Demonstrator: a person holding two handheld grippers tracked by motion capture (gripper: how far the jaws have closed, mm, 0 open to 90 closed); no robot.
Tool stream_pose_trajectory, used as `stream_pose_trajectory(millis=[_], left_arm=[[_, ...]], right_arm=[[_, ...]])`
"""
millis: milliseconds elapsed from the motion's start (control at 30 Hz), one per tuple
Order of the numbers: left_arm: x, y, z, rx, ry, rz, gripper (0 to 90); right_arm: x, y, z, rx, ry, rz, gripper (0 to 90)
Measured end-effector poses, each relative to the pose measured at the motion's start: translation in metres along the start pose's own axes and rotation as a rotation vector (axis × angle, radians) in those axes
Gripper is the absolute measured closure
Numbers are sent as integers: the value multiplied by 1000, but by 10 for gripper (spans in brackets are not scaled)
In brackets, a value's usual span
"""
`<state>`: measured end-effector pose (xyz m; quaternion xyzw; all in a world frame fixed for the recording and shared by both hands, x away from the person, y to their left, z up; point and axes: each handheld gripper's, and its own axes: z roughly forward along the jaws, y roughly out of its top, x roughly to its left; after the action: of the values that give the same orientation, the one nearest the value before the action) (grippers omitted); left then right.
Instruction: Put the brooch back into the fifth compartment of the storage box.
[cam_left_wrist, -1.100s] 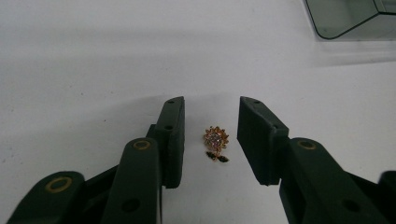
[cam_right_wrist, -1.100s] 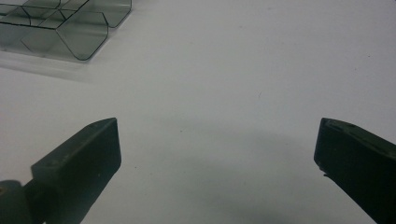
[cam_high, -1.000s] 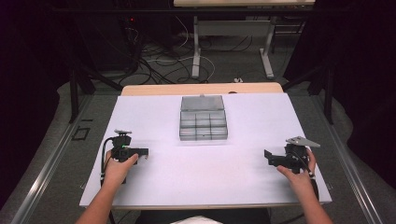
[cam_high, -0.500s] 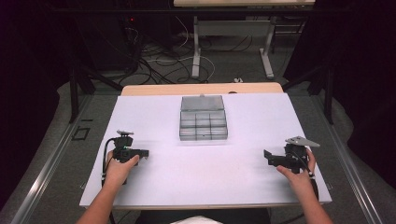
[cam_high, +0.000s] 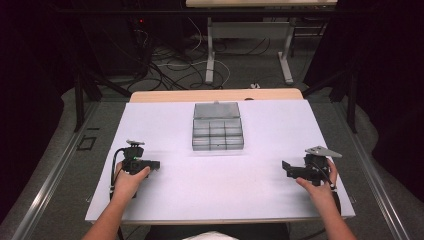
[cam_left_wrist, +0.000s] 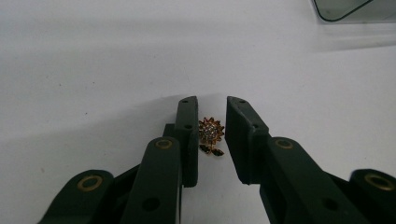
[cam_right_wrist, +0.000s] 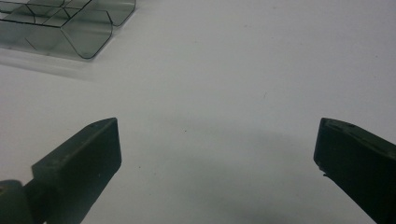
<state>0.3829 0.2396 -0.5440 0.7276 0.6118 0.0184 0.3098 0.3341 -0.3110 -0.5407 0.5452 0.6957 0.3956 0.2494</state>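
Gold sunflower brooch (cam_left_wrist: 211, 135) lies on the white table (cam_high: 260, 190) between the left gripper (cam_left_wrist: 211, 109), whose jaws have just been closing, apparently not yet pinching; tiny, it could squirt toward twelve o'clock. Right gripper (cam_right_wrist: 217, 149) spread, empty.

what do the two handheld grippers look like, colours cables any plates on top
Both are black. The left gripper has dark jaws of flat linked bars with brass-coloured rivets and blocky pads; a black cable loops from its body, which carries a small green light. The right gripper has plain wedge-shaped jaws and a grey three-cornered plate on top. The forearms are unsleeved.
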Motion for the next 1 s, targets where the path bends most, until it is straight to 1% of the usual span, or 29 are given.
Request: stream_pose_trajectory(millis=[67,100,167,333,367,400,567,600,733,800,1000], left_arm=[[-1,0,0,-1,0,0,760],[0,0,0,2,8,11,762],[-1,0,0,3,0,5,765],[-1,0,0,3,7,2,781],[-1,0,1,0,4,-5,782],[-1,0,0,1,2,1,784],[-3,0,0,0,-1,1,802],[-2,0,-1,8,-8,8,801],[-4,0,0,5,-11,13,803],[-5,-1,0,2,-9,9,803],[-5,-1,1,0,-12,14,803]], right_arm=[[0,0,0,1,3,-1,3],[0,0,0,4,3,4,4],[0,0,0,10,11,2,4],[0,0,1,6,6,7,5],[0,0,1,7,6,7,5],[0,0,1,8,6,6,6],[0,0,1,8,7,5,6],[0,0,1,9,8,5,6],[0,-1,1,10,7,2,7],[0,-1,1,15,7,-3,8],[-1,-1,1,14,10,-3,9]])
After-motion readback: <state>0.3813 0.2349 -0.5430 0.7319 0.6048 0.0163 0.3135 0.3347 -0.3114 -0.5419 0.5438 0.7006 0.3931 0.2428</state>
